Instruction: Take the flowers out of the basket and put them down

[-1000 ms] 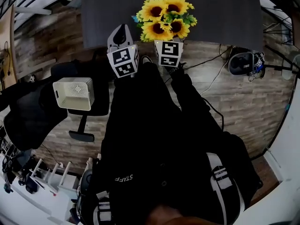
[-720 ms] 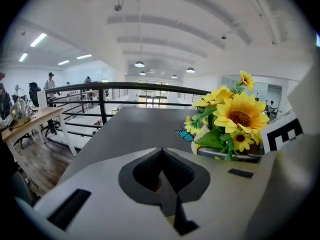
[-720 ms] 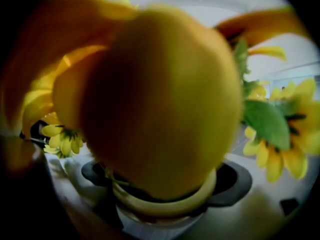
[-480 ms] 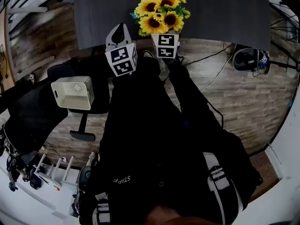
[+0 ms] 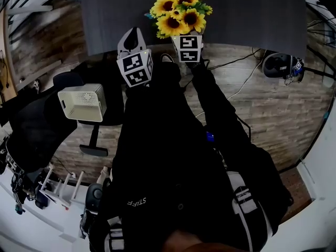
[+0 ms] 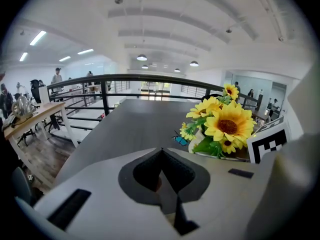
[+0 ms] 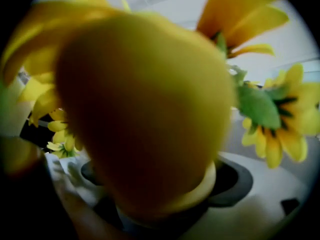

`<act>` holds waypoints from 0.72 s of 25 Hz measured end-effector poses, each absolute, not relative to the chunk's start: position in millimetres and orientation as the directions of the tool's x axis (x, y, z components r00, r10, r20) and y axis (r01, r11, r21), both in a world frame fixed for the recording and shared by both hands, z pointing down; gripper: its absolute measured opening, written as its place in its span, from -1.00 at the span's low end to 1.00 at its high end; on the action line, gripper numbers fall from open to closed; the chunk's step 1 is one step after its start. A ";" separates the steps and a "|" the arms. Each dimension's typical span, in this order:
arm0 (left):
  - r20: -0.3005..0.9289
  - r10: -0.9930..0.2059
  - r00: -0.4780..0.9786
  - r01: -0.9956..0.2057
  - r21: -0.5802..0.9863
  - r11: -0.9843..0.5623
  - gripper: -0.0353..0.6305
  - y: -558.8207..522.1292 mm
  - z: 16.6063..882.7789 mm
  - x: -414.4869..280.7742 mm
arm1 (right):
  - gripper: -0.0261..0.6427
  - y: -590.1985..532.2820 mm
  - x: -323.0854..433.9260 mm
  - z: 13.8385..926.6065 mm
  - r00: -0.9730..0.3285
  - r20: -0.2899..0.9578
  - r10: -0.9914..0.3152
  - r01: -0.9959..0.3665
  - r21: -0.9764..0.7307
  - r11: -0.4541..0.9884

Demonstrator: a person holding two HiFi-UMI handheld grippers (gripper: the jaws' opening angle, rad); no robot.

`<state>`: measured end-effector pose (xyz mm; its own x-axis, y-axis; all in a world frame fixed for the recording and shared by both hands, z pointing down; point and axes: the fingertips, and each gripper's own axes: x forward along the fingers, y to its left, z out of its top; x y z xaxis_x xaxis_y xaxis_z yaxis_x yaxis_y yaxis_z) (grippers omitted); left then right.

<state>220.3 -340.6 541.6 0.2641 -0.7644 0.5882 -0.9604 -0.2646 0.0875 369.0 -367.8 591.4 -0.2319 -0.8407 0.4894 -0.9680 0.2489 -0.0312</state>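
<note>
Flowers (image 5: 177, 14) sit clamped in right hand-held gripper (image 5: 187, 35); left hand-held gripper (image 5: 131, 37) is closed.

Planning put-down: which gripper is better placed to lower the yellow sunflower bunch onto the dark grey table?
Right gripper: shut on the yellow sunflower bunch over the dark grey table. Left gripper shut, empty.
</note>
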 end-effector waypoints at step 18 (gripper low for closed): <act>0.512 -0.795 0.325 -0.943 0.115 -0.311 -0.89 -283.0 452.9 220.5 | 0.62 -248.3 375.9 476.8 -0.306 0.461 -0.833 -0.948 -0.066 0.312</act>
